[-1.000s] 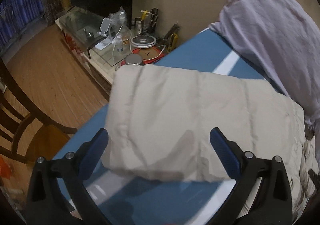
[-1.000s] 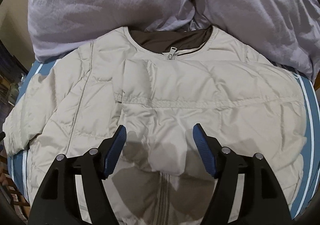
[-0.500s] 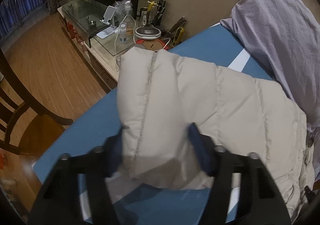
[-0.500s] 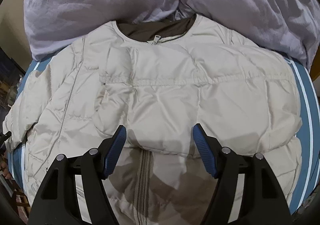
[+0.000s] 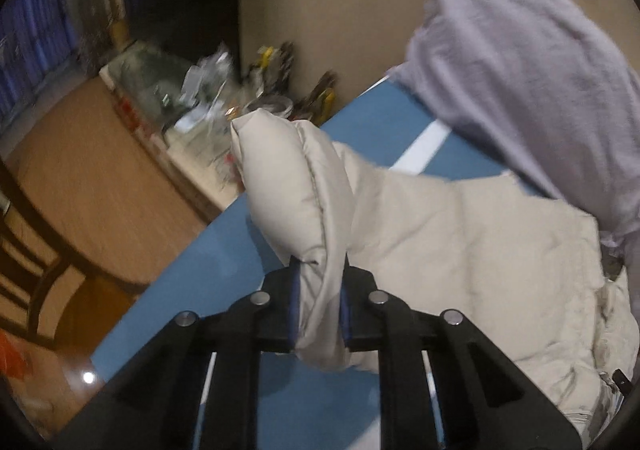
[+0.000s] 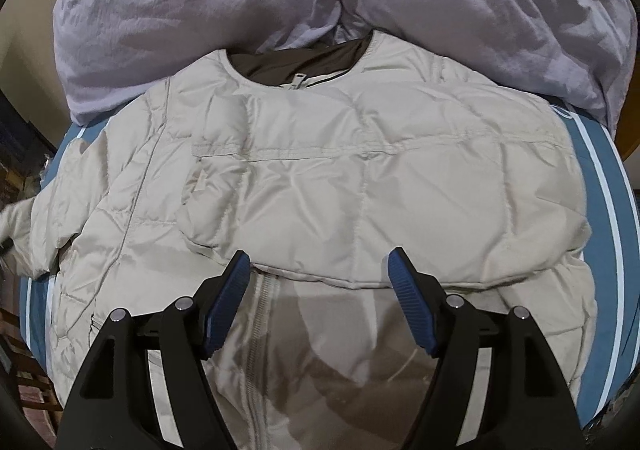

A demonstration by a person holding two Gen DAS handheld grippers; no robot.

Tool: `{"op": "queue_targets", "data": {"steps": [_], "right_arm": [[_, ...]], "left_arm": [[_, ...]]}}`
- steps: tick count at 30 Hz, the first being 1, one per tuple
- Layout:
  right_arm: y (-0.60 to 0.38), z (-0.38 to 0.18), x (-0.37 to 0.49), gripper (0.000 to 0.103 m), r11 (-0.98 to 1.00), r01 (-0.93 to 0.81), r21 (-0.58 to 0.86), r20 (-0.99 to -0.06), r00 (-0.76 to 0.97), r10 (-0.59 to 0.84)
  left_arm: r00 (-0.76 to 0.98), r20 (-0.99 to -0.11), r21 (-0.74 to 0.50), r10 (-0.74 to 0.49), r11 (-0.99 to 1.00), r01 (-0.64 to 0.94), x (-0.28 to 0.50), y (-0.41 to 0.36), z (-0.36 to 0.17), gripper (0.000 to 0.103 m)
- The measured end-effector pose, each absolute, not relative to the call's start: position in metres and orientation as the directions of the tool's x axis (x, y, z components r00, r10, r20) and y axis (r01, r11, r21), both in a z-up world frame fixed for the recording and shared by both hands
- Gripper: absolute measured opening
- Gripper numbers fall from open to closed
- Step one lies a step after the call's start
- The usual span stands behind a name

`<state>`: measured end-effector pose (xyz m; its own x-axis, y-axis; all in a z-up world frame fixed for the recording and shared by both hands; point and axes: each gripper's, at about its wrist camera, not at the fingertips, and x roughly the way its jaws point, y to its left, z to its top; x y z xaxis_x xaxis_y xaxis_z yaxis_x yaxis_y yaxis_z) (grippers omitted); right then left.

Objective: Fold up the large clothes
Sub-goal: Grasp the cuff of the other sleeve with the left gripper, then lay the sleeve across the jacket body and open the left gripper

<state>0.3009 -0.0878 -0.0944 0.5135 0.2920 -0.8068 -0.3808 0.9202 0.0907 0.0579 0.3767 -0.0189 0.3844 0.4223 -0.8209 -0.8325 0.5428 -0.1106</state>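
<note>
A beige puffer jacket (image 6: 328, 178) lies front up on a blue bed sheet (image 6: 600, 186), collar toward the lilac duvet. One sleeve is folded across its chest. My left gripper (image 5: 320, 302) is shut on the cuff end of the other sleeve (image 5: 288, 178) and holds it lifted off the sheet (image 5: 200, 270). That sleeve shows blurred at the left edge of the right wrist view (image 6: 20, 226). My right gripper (image 6: 320, 302) is open and empty, hovering above the jacket's zipper (image 6: 260, 314) below the folded sleeve's edge.
A crumpled lilac duvet (image 6: 280, 2) is heaped at the bed's head, also in the left wrist view (image 5: 540, 62). Beside the bed stands a cluttered low glass table (image 5: 192, 106) on a wooden floor (image 5: 80, 170). A dark wooden chair (image 5: 36, 274) stands nearby.
My left gripper closed on the sleeve end and raised it off the bed. My right gripper drew back toward the jacket's hem, staying open.
</note>
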Motion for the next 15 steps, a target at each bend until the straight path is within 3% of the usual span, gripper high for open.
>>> {"op": "queue_targets", "data": {"steps": [6, 15], "right_arm": [[-0.113, -0.093, 0.300, 0.073, 0.930, -0.350, 0.108, -0.797, 0.528, 0.292], [-0.167, -0.091, 0.305, 0.073, 0.952, -0.276, 0.133, -0.784, 0.558, 0.271]], "left_arm": [[0.499, -0.750, -0.118, 0.434, 0.655, -0.746, 0.101, 0.336, 0.035, 0.015], [0.684, -0.673, -0.182, 0.281, 0.834, -0.522, 0.186, 0.241, 0.100, 0.015]]}}
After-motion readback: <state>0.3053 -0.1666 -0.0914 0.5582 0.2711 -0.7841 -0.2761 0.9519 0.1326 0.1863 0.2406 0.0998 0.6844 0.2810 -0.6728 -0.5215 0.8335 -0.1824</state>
